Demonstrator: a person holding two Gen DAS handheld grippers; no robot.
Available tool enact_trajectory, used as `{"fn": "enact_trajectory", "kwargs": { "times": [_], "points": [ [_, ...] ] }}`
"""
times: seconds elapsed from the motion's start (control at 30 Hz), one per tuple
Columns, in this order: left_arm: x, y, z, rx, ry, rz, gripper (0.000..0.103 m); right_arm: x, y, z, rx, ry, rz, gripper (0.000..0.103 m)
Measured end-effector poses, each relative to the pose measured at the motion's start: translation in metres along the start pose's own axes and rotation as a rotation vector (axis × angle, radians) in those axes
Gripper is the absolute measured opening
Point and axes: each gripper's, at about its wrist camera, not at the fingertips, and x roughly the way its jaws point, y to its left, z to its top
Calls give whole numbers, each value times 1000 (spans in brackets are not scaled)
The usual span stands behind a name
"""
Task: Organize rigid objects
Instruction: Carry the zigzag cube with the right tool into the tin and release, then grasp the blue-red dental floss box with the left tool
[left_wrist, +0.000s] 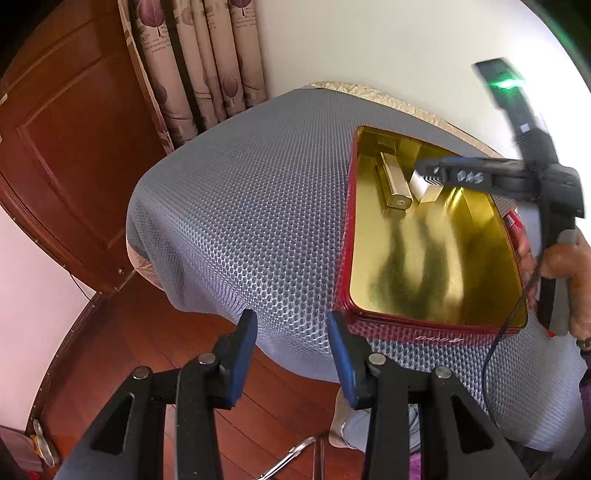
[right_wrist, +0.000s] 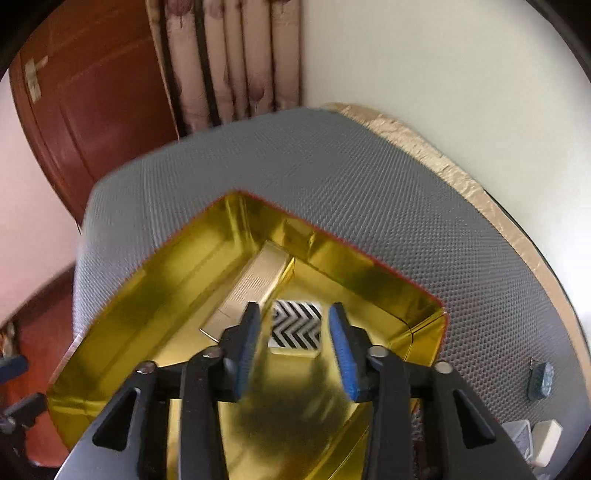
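A red tin with a shiny gold inside (left_wrist: 439, 258) lies on the grey mat; it also shows in the right wrist view (right_wrist: 147, 325). In its far corner lie a gold bar-shaped box (left_wrist: 397, 182) (right_wrist: 255, 288) and a small box with a black-and-white zigzag pattern (right_wrist: 295, 326). My right gripper (right_wrist: 293, 321) hangs open over the tin, just above the zigzag box, holding nothing; from the left wrist view it (left_wrist: 424, 173) reaches in from the right. My left gripper (left_wrist: 291, 328) is open and empty at the table's near edge, left of the tin.
The table is covered by a grey honeycomb mat (left_wrist: 243, 206). A small blue-grey object (right_wrist: 541, 380) and pale boxes (right_wrist: 546, 441) lie at the mat's right. A wooden door (left_wrist: 70, 155), curtain (left_wrist: 207, 62) and white wall stand behind.
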Motion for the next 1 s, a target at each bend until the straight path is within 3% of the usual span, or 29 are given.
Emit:
{"fn": "enact_trajectory", "kwargs": {
  "times": [0.1,0.17,0.27,0.4,0.5,0.6,0.7,0.8,0.9,1.0],
  "points": [
    [-3,-4,-1,15,-8,5,40,-42,-4,-14,66,-134,-11,47],
    [-6,-7,-3,27,-23,4,40,-76,-10,-37,125,-215,-61,69],
    [-14,-15,-6,63,-49,-4,40,-130,-31,-100,231,-285,-180,80],
    [-27,-33,-12,133,-84,-51,40,-173,-74,-185,314,-205,-405,85],
    [-41,-50,-14,202,-93,-124,40,-192,-114,-243,359,-90,-593,85],
    [-57,-79,-6,308,-98,-234,40,-209,-151,-289,417,-21,-709,85],
    [-72,-125,13,448,-62,-364,44,-226,-176,-325,533,-41,-713,85],
    [-71,-168,45,483,14,-506,46,-241,-182,-336,612,-123,-690,86],
    [-63,-216,74,492,44,-562,46,-246,-184,-338,632,-159,-683,89],
    [-41,-264,104,575,100,-579,47,-255,-184,-342,644,-206,-652,89]
  ]
}}
